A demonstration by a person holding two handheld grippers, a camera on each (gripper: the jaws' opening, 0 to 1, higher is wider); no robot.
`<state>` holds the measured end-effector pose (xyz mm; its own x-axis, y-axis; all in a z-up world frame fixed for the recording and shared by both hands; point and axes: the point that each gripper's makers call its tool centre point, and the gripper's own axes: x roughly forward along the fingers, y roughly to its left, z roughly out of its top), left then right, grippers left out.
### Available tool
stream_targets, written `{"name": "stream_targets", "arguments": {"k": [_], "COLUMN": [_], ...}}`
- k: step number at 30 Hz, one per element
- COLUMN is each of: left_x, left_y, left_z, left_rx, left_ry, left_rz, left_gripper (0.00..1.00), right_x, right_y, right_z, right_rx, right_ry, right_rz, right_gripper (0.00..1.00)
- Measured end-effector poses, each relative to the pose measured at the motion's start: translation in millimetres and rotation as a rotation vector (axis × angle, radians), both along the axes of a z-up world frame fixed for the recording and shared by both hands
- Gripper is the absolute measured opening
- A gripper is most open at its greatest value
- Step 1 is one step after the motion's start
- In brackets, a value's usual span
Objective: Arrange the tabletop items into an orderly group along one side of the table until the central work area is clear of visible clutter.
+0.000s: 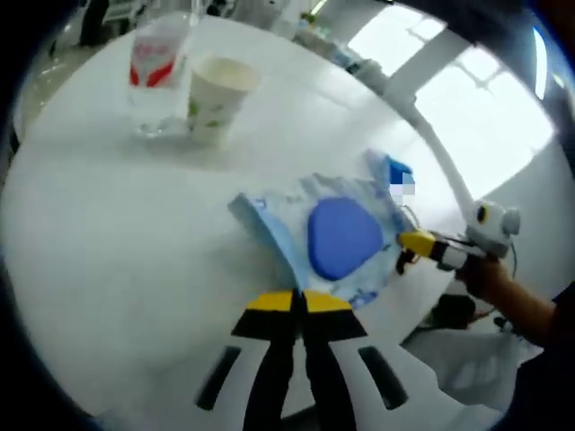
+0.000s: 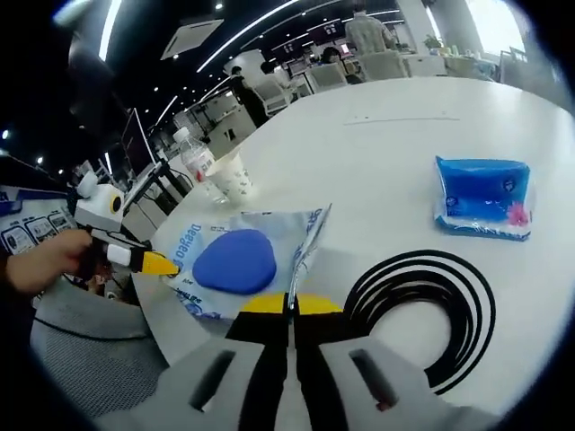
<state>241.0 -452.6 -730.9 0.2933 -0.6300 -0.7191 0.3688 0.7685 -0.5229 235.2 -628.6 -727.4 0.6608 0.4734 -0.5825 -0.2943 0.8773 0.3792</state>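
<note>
A soft wipes pack (image 1: 346,235) with a blue oval lid lies partly raised on the white round table (image 1: 117,251). My left gripper (image 1: 296,303) is shut on its near edge. My right gripper (image 1: 406,250) pinches the opposite edge, held by a hand. In the right gripper view the same pack (image 2: 235,260) sits between my right gripper (image 2: 292,305), shut on its crinkled edge, and my left gripper (image 2: 168,267) at the far side. A clear water bottle (image 1: 157,63) with a red label and a paper cup (image 1: 216,94) stand together.
A blue tissue packet (image 2: 482,197) lies flat to the right. A black coiled cable (image 2: 422,314) rests beside my right jaws. The bottle (image 2: 193,162) and cup (image 2: 235,180) stand behind the pack. The table edge (image 2: 162,314) runs close under it. Chairs and people are far behind.
</note>
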Motion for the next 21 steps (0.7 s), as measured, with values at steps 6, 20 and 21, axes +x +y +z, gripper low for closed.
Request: {"name": "stream_targets", "arguments": {"k": [6,20,21], "left_x": [12.1,37.9,40.4], "left_y": [-6.9,-22.1,-23.1], "left_z": [2.4,1.6,1.3], "left_rx": [0.002,0.007,0.009], "left_ry": [-0.032,-0.073,-0.077], "left_rz": [-0.010,-0.029,-0.031], "left_gripper": [0.00,0.00,0.00], "right_x": [3.5,18.1,19.7], "right_y": [-5.6,-20.5,-21.4], "right_z": [1.4,2.7,2.5], "right_rx": [-0.002,-0.017,-0.019], "right_ry": [-0.005,-0.011,-0.010], "right_rz": [-0.011,-0.034,-0.035], "right_gripper": [0.00,0.00,0.00]}}
